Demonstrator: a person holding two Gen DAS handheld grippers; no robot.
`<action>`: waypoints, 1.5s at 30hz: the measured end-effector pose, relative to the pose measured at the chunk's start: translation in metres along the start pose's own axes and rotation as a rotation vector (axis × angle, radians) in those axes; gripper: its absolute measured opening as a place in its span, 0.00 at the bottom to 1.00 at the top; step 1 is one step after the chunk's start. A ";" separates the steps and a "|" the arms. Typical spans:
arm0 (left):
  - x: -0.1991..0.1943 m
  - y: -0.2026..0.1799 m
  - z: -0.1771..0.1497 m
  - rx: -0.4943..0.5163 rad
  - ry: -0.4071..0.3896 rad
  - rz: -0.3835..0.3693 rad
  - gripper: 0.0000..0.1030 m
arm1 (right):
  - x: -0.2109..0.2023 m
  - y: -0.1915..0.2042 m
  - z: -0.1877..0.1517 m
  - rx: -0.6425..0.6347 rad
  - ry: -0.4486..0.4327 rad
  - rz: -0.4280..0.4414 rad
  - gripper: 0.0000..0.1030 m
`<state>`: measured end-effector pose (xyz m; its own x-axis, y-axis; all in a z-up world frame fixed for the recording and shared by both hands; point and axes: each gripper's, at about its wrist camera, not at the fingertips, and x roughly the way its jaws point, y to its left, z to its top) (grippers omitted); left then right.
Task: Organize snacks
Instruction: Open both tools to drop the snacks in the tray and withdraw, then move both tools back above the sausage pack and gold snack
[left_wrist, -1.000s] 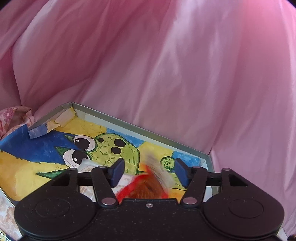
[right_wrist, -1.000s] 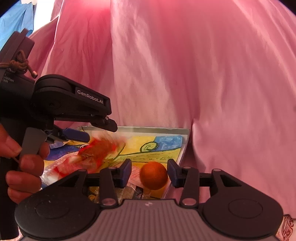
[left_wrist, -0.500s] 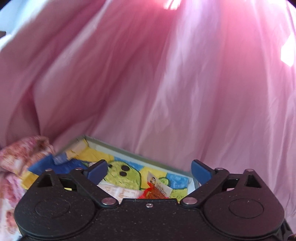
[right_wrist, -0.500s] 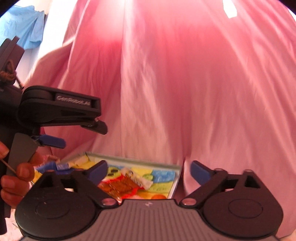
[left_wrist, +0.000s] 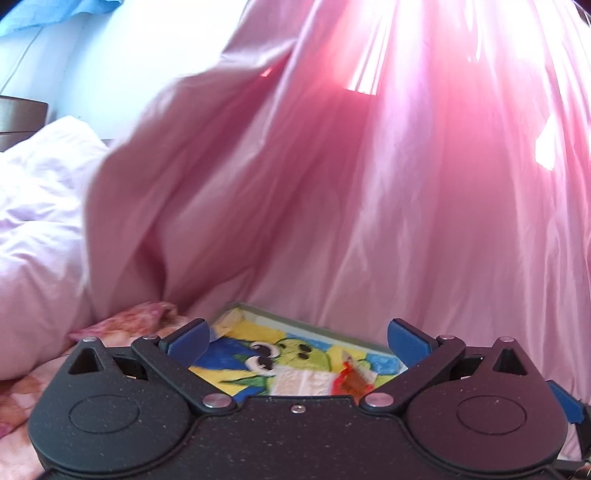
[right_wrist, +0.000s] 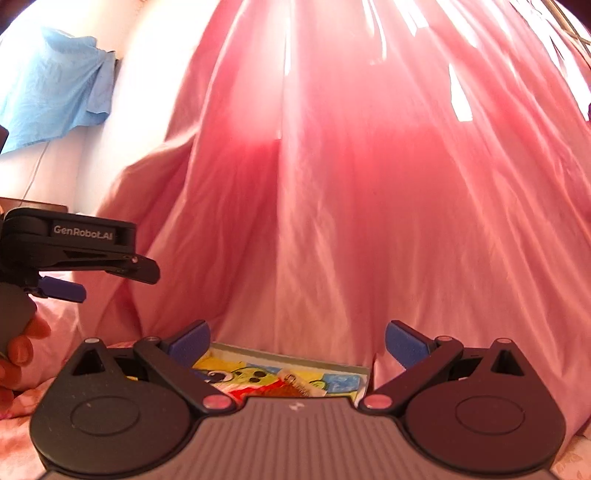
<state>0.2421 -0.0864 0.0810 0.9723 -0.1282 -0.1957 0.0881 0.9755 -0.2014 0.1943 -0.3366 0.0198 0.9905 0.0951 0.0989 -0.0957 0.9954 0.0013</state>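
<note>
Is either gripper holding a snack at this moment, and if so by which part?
Nothing is held. The left gripper is opening with nothing between its jaws, and the right gripper stands open and empty; the red snack packet lies in the painted tray.

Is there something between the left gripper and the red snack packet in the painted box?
Nothing visible. The left gripper is opening, its jaws empty, and the red snack packet lies in the painted box just ahead, with only open space between.

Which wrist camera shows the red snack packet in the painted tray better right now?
The right wrist view: the red snack packet lies across the painted tray with its clear printed end visible. The left wrist view shows only a blurred red sliver above the gripper body.
</note>
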 end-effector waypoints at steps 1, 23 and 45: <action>-0.008 0.005 -0.004 0.002 0.000 0.004 0.99 | -0.007 0.003 -0.002 -0.006 0.001 -0.001 1.00; -0.107 0.086 -0.105 0.028 0.224 0.086 0.99 | -0.114 0.063 -0.050 -0.057 0.250 0.050 1.00; -0.077 0.086 -0.154 0.151 0.467 0.063 0.99 | -0.092 0.068 -0.090 -0.085 0.592 0.073 1.00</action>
<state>0.1417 -0.0203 -0.0686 0.7789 -0.1005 -0.6191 0.0960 0.9946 -0.0407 0.1056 -0.2762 -0.0792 0.8704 0.1287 -0.4752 -0.1813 0.9812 -0.0662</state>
